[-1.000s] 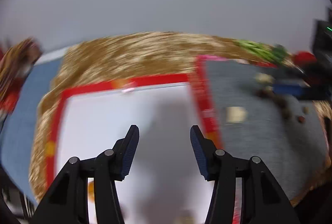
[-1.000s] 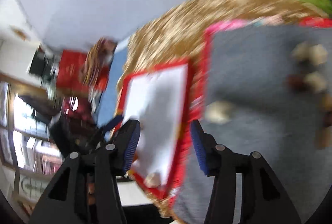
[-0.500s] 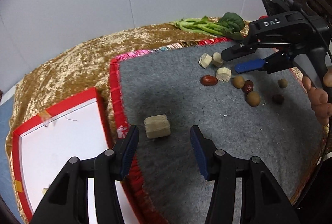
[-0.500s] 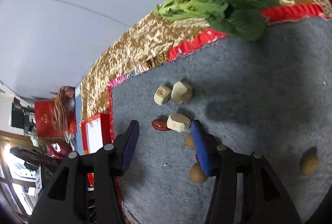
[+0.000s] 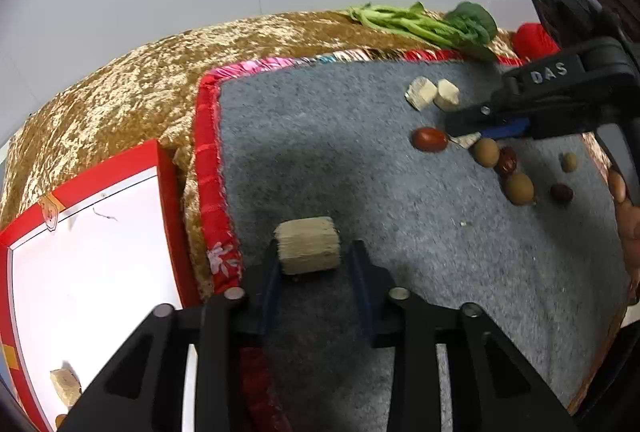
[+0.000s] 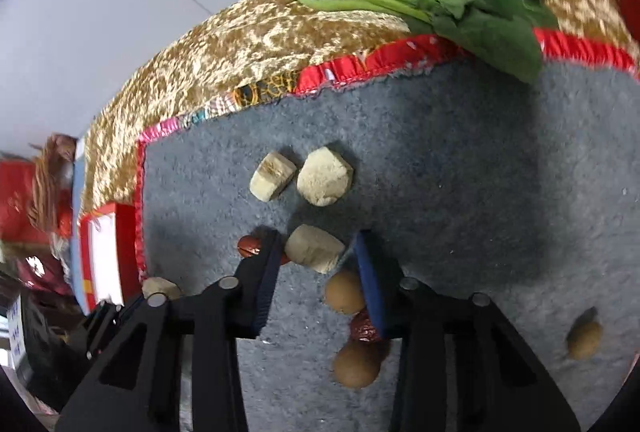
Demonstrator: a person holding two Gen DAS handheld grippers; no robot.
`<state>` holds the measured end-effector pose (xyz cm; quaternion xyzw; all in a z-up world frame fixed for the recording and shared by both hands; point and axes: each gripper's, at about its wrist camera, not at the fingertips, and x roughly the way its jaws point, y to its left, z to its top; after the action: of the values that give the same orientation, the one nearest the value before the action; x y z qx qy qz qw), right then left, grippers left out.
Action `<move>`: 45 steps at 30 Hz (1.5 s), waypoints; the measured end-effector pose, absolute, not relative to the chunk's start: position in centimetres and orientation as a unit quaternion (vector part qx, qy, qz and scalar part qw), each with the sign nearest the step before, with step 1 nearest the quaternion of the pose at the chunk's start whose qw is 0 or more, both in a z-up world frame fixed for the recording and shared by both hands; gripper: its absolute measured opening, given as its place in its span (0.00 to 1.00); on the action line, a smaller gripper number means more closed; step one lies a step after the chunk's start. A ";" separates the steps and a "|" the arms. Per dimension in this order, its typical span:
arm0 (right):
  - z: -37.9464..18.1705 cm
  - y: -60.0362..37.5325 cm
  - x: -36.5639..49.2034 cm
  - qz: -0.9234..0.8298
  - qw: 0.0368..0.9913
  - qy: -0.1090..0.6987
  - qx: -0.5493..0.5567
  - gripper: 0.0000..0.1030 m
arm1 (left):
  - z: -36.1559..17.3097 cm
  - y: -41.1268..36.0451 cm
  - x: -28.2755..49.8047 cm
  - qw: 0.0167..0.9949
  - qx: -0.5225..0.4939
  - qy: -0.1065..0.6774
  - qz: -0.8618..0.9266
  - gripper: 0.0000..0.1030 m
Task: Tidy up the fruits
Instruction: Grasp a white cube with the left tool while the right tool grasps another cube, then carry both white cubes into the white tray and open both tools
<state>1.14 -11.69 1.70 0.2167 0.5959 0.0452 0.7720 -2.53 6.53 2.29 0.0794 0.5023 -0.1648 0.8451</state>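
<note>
A beige cube (image 5: pixel 308 244) lies near the left edge of the grey mat (image 5: pixel 320 152). My left gripper (image 5: pixel 316 252) straddles it with its jaws closing; the left pad touches it and a thin gap shows at the right pad. My right gripper (image 6: pixel 316 244) straddles another beige chunk (image 6: pixel 314 248), its jaws closing too, with slim gaps on both sides. A red jujube (image 6: pixel 250 246) lies just outside its left finger, and brown round fruits (image 6: pixel 344 292) lie under its right one. The right gripper (image 5: pixel 464 132) also shows in the left wrist view.
A white tray with a red rim (image 5: pixel 168 200) sits left of the mat and holds a beige chunk (image 5: pixel 64 386). Two more beige cubes (image 5: pixel 432 94), dark jujubes (image 5: pixel 562 193) and leafy greens (image 5: pixel 432 24) lie farther back. A person's hand (image 5: pixel 624 200) is at the right edge.
The left gripper swung from over the white tray to the cube on the mat and sank. The right gripper came down over the fruit cluster. Both pairs of jaws have narrowed.
</note>
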 end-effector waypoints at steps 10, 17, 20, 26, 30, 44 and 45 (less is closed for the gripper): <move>2.7 -14.8 -0.2 0.072 0.766 0.572 0.286 0.30 | 4.0 6.8 -3.5 0.856 0.078 0.482 -0.170 0.25; 5.7 -11.7 -1.3 0.134 0.775 0.537 0.305 0.30 | 8.1 9.8 -6.0 0.886 0.056 0.436 -0.148 0.25; 6.5 -8.3 -1.7 0.173 0.774 0.535 0.291 0.30 | 9.3 13.0 -6.7 0.898 0.036 0.426 -0.102 0.25; 6.7 -0.9 -3.2 0.245 0.753 0.550 0.266 0.30 | 8.3 19.4 -6.5 0.888 0.015 0.460 -0.008 0.25; 5.7 3.6 -3.8 0.276 0.736 0.567 0.247 0.30 | 6.7 22.3 -6.6 0.871 0.004 0.490 0.022 0.25; 5.4 9.5 -4.6 0.323 0.714 0.577 0.229 0.54 | 7.6 23.8 -6.9 0.876 0.011 0.475 0.084 0.43; 5.6 8.7 -4.5 0.319 0.720 0.571 0.232 0.54 | 7.9 23.1 -6.8 0.881 0.010 0.467 0.075 0.43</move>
<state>-4.50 8.74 5.61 0.2322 0.5712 0.3189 0.7198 -6.84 23.11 7.93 0.0100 0.4673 0.0753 0.8808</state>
